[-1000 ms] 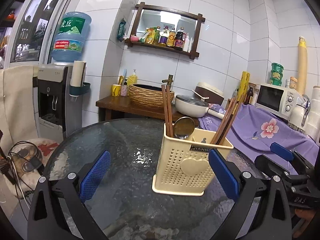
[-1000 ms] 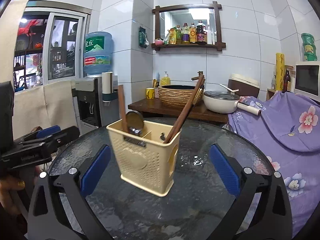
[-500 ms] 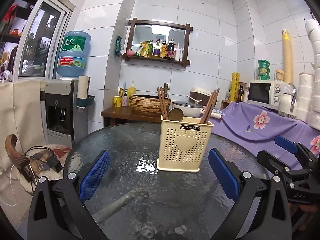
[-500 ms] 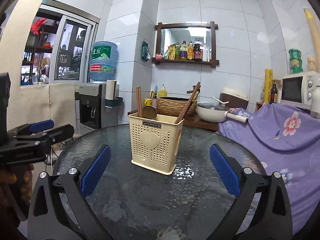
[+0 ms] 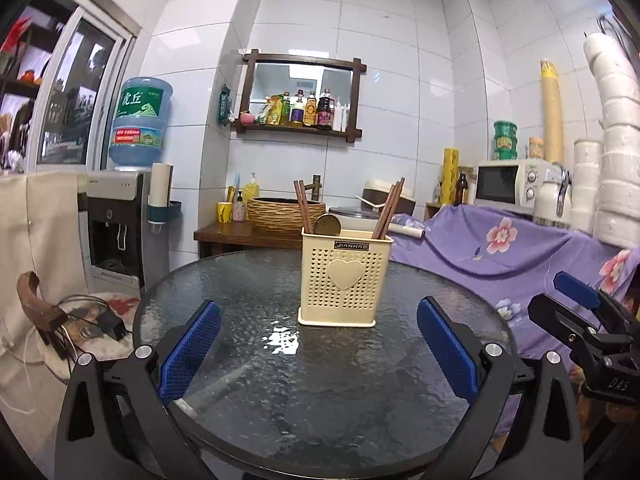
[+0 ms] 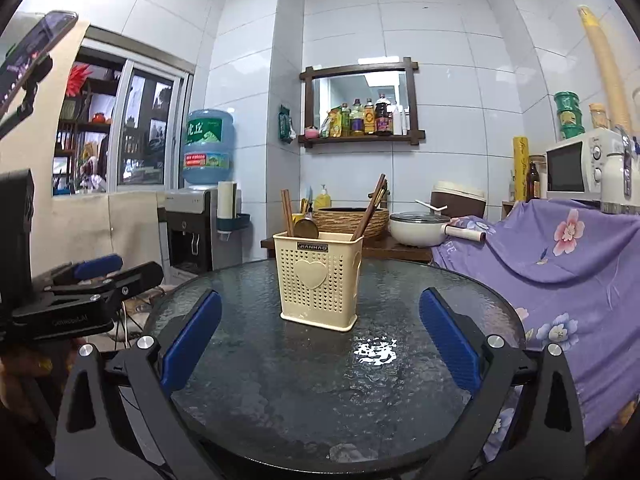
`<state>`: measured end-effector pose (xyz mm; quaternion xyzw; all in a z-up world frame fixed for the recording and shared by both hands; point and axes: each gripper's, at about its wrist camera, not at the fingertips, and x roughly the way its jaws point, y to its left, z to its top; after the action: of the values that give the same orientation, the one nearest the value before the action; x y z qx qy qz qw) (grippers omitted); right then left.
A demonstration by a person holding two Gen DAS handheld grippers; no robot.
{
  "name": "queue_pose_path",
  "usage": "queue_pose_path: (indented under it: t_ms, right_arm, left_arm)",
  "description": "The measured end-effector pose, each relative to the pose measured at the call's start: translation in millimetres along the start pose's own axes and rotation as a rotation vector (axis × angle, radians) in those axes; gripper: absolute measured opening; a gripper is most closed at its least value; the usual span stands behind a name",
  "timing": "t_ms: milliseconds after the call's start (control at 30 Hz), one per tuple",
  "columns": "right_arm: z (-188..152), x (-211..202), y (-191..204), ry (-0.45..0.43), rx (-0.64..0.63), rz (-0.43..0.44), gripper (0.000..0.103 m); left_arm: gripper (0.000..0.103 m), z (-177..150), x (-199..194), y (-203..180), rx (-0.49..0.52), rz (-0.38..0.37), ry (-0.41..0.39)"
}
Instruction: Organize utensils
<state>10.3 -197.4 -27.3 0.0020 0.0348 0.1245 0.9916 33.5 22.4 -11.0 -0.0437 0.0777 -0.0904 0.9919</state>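
Observation:
A cream perforated utensil holder [image 5: 343, 280] with a heart on its front stands upright on the round glass table [image 5: 320, 400]. It holds brown chopsticks [image 5: 303, 206] at its left, a metal spoon [image 5: 327, 225], and more chopsticks [image 5: 386, 212] at its right. It also shows in the right wrist view [image 6: 318, 280]. My left gripper [image 5: 318, 354] is open and empty, well short of the holder. My right gripper [image 6: 319, 350] is open and empty, also back from it. Each gripper shows at the other view's edge.
A purple floral cloth [image 5: 500, 248] covers a counter at the right, with a microwave [image 5: 510, 182] on it. A wooden side table [image 5: 244, 236] with a woven basket [image 5: 280, 210] and a pot [image 6: 416, 228] stands behind. A water dispenser [image 5: 120, 220] is at the left.
Both grippers have drawn back from the holder, which now looks smaller and farther off. Both stay open and empty. The holder and its utensils have not moved.

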Motion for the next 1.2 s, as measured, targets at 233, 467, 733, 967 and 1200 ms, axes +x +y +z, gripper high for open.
queue_pose_path:
  t_ms: [233,467,733,967,1200]
  right_arm:
    - [6.0,-5.5,-2.1,-0.011,-0.005,0.003,0.097]
    - [7.1,-4.1,-4.2,-0.003,-0.004,0.001,0.097]
    - [7.0,-3.8,-4.4,0.005,-0.006,0.009,0.097]
    - [7.6,-2.5,-7.0,0.013,-0.004,0.010,0.097]
    - [8.4,-1.9,-8.1,0.015,-0.009,0.015,0.097]
  left_arm:
    - [0.097,1.1,-6.9,-1.3,0.010,-0.002,-0.022]
    - [0.097,1.3,-5.6,1.3,-0.019,-0.024,-0.021]
    - [0.097,2.5,-7.3,2.4,-0.015,-0.027,-0.025]
    - [0.097,4.4,-7.3,4.2,-0.015,-0.025,-0.021]
    - [0.097,6.0,-7.5,5.1,-0.008,-0.026,-0.020]
